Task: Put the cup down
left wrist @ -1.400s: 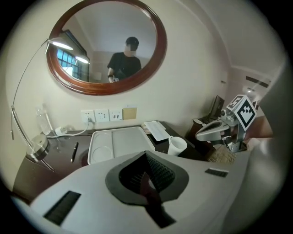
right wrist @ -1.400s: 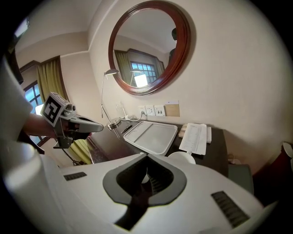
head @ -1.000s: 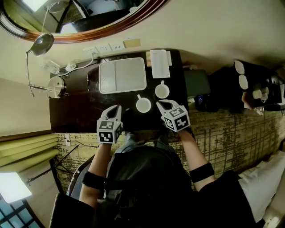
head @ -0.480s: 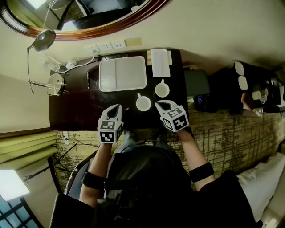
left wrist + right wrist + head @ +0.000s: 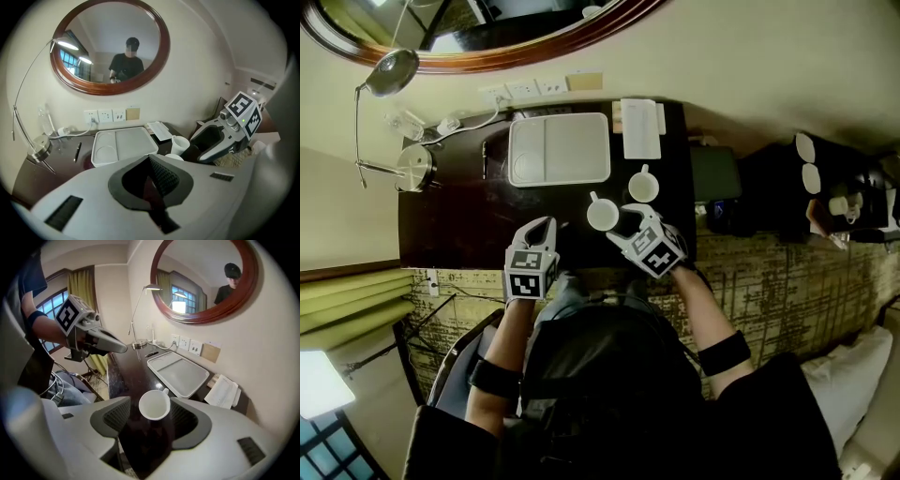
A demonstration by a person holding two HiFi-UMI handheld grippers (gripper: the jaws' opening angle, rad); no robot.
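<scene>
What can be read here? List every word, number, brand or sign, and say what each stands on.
No text here can be read.
Left marker cube and right marker cube: black-and-white square patterns only, no letters or numbers.
White leaflet: any print is too small to read.
Wall sockets: no legible marking.

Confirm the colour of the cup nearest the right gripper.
White cup; right gripper view shows it best.

No legible words, numbers or brand names anywhere. Print on the folded leaflet (image 5: 639, 128) at the far edge of the bench (image 5: 459, 225) too small to read. Black-and-white square markers on the left cube (image 5: 528, 275) and right cube (image 5: 659, 251): coded patterns only, no letters.
</scene>
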